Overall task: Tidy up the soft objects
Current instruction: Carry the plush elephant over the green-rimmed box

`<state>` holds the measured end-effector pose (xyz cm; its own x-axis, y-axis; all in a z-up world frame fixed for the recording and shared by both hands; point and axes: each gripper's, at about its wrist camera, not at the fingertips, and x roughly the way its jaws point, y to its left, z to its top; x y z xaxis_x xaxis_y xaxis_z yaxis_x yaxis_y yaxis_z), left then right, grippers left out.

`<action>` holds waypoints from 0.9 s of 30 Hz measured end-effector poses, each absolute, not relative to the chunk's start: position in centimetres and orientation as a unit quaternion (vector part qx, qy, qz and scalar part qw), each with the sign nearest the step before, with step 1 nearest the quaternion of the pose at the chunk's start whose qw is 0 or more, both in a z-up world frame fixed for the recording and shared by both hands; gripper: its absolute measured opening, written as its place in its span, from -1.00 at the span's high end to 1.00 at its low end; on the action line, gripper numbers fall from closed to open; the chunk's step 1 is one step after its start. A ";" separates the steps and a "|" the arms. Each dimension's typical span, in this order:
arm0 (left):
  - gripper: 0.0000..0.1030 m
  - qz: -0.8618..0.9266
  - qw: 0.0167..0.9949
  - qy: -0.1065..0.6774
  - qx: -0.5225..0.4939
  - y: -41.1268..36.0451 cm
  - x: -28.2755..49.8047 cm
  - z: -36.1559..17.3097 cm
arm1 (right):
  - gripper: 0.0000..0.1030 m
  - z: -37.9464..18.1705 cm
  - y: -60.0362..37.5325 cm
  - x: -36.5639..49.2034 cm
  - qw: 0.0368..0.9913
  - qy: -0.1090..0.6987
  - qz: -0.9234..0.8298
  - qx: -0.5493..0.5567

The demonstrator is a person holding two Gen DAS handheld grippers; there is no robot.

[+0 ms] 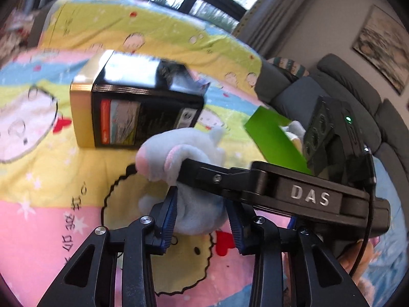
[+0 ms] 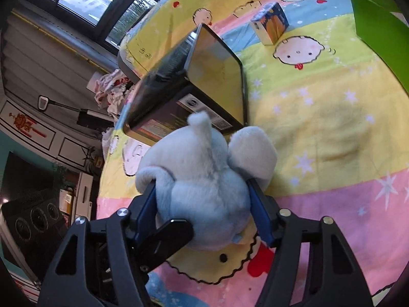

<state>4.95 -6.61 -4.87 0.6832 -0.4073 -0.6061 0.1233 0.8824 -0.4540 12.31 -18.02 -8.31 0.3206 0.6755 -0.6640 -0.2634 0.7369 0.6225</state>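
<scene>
Gripping the pale-blue plush toy (image 2: 204, 186) mid-bedspread (image 2: 332, 133), both tongs pinch it: right gripper (image 2: 204, 217) around its body, left gripper (image 1: 202, 220) lower down. Next: lift together toward the green box (image 2: 381, 25).

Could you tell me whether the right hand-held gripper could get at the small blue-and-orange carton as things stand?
Probably not right away: the right hand-held gripper is closed on the light-blue plush toy, and the small blue-and-orange carton stands far across the blanket.
</scene>
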 end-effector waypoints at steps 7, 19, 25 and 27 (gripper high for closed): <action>0.28 -0.184 0.919 0.315 -0.151 -8.5 4.1 -1.4 | -0.24 -4.8 -20.3 11.1 0.812 0.446 0.306 0.219; 0.28 -0.288 0.920 0.255 -0.068 -18.9 7.3 4.7 | -0.25 1.1 -31.8 9.6 0.867 0.334 0.229 0.292; 0.28 -0.363 0.902 0.229 -0.044 -24.9 9.5 6.8 | -0.25 3.4 -38.2 8.9 0.890 0.282 0.157 0.323; 0.28 -0.387 0.894 0.224 -0.045 -26.7 10.2 7.1 | -0.25 4.2 -40.1 8.9 0.899 0.267 0.129 0.321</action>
